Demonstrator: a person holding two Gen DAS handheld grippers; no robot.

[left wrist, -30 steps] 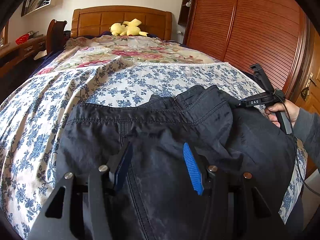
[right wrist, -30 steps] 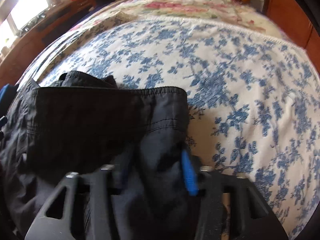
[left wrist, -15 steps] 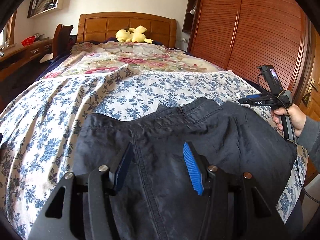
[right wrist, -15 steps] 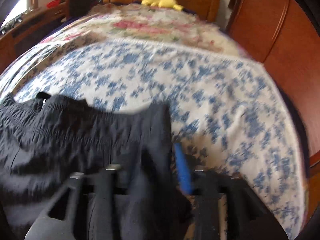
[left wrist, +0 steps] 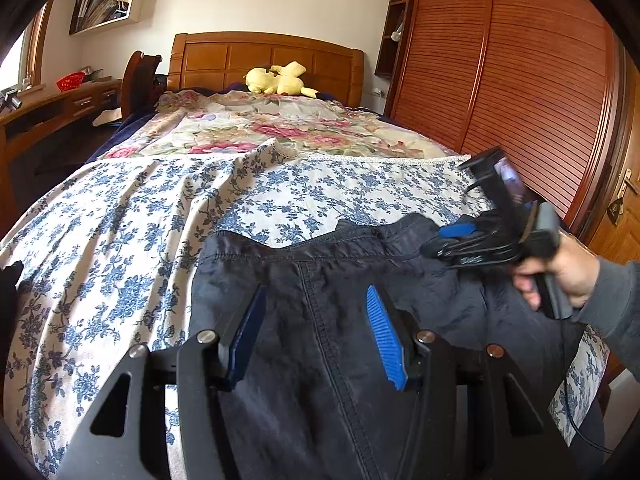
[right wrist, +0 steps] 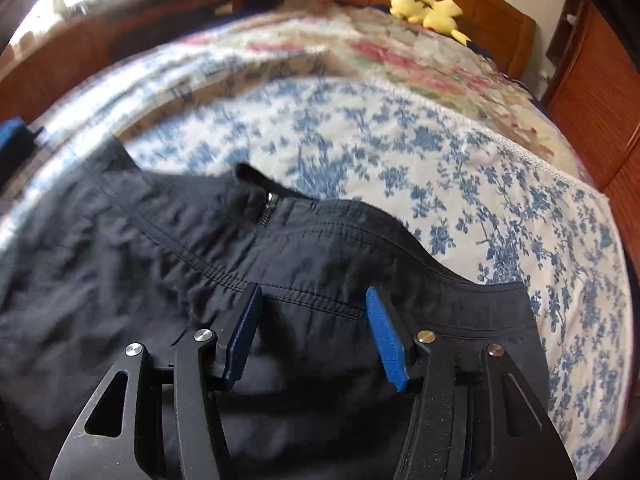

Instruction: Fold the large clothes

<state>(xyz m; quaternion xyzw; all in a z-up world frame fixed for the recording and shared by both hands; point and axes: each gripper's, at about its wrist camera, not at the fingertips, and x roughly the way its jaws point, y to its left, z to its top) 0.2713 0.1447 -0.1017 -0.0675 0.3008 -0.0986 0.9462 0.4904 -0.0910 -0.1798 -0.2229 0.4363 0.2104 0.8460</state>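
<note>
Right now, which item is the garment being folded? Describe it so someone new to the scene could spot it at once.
Start at the wooden headboard and come down the bed to the blue-flowered sheet at its near end. The black trousers lie there, waistband toward the headboard. They are the only dark, plain fabric among the floral prints, with a zipper at the waist.
</note>
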